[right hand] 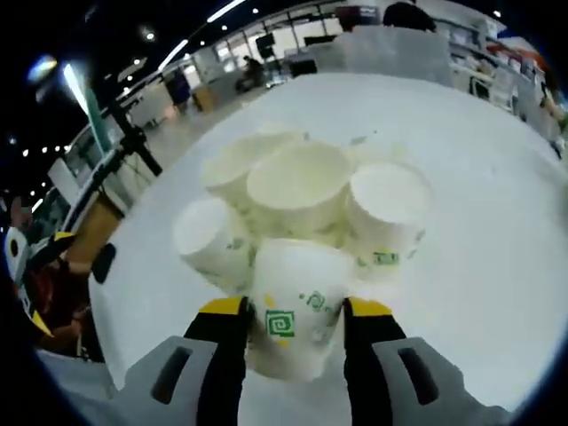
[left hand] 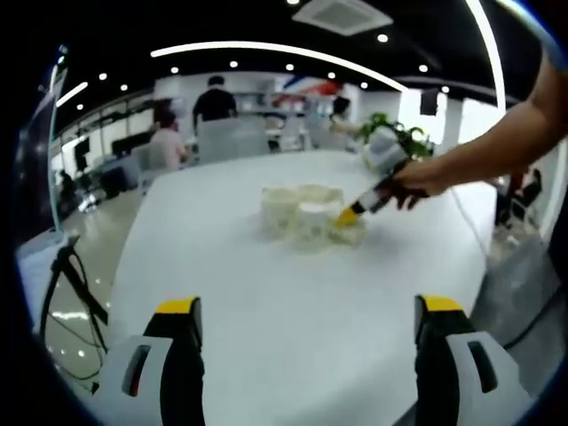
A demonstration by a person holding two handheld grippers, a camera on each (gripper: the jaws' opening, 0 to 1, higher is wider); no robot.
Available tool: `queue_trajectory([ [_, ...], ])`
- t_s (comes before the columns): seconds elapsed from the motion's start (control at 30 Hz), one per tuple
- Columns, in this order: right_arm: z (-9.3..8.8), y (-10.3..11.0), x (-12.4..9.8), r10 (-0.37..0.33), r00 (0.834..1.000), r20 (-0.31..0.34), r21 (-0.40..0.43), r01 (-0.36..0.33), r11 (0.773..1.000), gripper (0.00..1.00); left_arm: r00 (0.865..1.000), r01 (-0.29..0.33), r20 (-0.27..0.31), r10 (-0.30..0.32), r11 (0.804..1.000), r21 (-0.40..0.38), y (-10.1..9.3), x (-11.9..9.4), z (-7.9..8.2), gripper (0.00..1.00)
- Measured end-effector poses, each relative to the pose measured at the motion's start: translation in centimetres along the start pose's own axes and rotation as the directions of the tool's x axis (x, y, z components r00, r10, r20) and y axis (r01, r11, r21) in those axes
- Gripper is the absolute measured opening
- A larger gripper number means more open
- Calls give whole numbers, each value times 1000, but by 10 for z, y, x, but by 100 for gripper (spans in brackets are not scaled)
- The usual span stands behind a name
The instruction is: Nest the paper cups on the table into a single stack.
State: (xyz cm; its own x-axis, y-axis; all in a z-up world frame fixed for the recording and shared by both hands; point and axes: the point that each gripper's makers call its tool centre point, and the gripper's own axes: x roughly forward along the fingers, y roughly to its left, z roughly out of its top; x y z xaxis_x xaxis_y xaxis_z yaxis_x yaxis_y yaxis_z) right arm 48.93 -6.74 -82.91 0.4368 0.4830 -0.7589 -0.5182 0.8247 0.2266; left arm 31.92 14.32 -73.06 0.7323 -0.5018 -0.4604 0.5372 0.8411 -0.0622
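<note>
Right hand-held gripper (right hand: 293, 311) has its jaws pressed on either side of a paper cup (right hand: 297, 311) with a green logo — the rest of the cups (right hand: 306, 191) sit bunched just ahead of it on the white surface (right hand: 497, 231). Left hand-held gripper (left hand: 306, 324) hangs wide open with nothing in it, well back from the cluster.

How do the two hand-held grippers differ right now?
The right hand-held gripper has its jaws on either side of a paper cup at the near edge of the cup cluster; the left hand-held gripper has nothing between its jaws. The right one is out among the cups mid-table; the left one sits back, with bare white table ahead. Both have yellow-tipped jaws.
</note>
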Motion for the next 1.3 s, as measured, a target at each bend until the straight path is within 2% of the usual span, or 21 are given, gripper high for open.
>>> queue_trajectory([
  [0.3,-9,-3,-7,19,998,-54,-12,-20,1000,38,1000,15,1,-15,1000,3,-7,3,-1,98],
  [0.57,10,1,-1,7,998,-56,-60,-10,998,41,1000,23,-7,-23,1000,8,-8,3,-4,98],
  [0.83,15,4,15,-11,997,-77,-90,4,996,45,1000,15,-14,-15,1000,11,-6,0,-5,98],
  [0.9,13,6,15,-4,996,-91,-85,-4,996,41,1000,16,-12,-15,1000,12,-7,0,-3,98],
  [1.1,12,3,10,-1,997,-81,-85,-6,996,40,1000,14,-3,-14,1000,7,-8,3,1,97],
  [1.3,15,0,1,2,999,-38,-102,-6,995,39,1000,26,-2,-26,1000,9,-11,7,3,98],
])
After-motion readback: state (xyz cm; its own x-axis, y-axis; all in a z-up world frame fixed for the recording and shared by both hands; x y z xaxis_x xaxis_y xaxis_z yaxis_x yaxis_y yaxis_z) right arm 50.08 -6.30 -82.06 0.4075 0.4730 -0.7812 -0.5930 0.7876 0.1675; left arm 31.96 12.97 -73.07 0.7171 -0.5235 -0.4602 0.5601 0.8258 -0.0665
